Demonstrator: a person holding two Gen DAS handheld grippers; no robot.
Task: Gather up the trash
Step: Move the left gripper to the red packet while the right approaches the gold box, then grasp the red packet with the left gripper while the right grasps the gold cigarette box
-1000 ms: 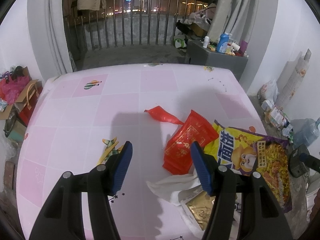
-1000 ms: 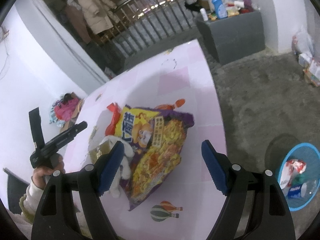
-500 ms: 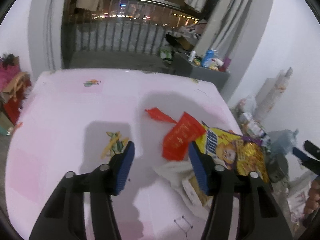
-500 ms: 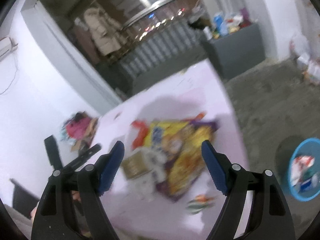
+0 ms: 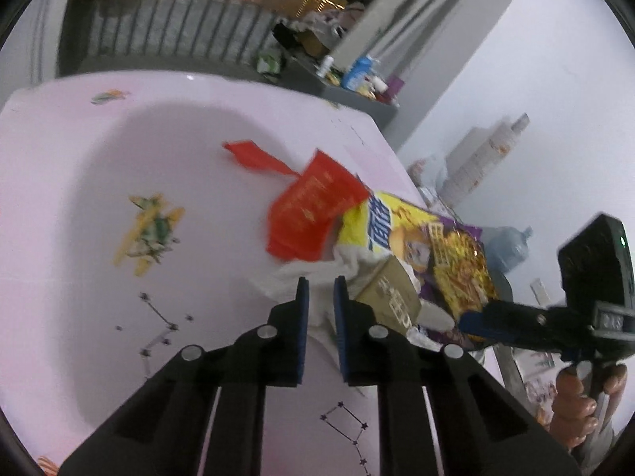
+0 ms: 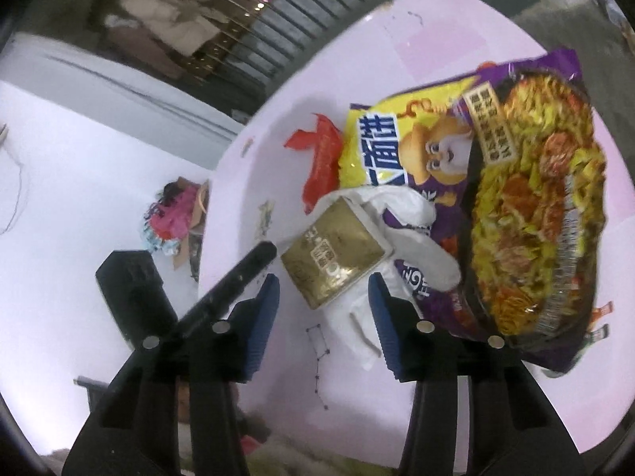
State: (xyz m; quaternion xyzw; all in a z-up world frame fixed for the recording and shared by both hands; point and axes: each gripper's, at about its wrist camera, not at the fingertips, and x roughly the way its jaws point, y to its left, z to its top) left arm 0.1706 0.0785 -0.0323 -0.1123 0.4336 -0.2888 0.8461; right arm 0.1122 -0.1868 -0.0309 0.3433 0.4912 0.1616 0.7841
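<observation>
Pink table [image 5: 99, 166], two red wrappers [image 5: 313, 210], one noodle bag [image 6: 516, 198], one gold packet [image 6: 337, 258], one white tissue [image 5: 317, 277]

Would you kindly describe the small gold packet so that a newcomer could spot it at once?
Start at the pink table and find the big yellow and purple noodle bag on it. Against the bag's near left side lies crumpled white tissue, and the gold packet rests on that. It is the only flat, square, metallic gold piece there.
</observation>
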